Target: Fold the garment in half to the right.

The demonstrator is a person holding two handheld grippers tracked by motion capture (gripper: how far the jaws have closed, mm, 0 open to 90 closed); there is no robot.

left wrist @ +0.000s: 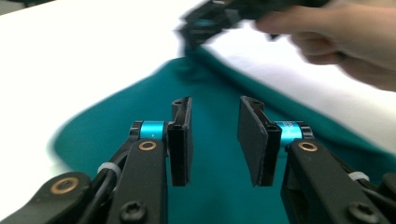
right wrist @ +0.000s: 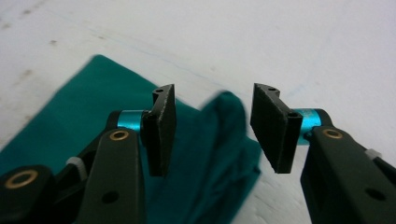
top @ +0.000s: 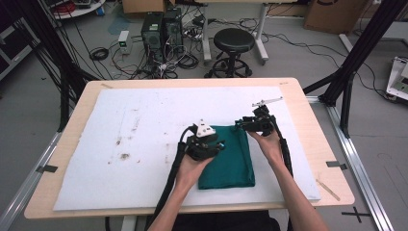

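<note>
in the high view a folded green cloth [top: 229,159] is lying on the white mat [top: 144,144], the left gripper [top: 217,146] hovering over its left edge, the right gripper [top: 239,123] at its far corner (both hand-held); in the left gripper view the jaws are standing apart above the cloth [left wrist: 215,196]; in the right gripper view the jaws are gaping, nothing clamped, the cloth [right wrist: 205,154] lying beneath

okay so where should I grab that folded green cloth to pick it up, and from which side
Probably at the far corners. The green cloth lies flat, folded into a rectangle, on the white mat, so only its edges offer a lip. The right gripper hangs open above the far right corner, where the layers bunch up slightly. Come down from above and pinch all the layers there; the left gripper could take the far left corner.
</note>
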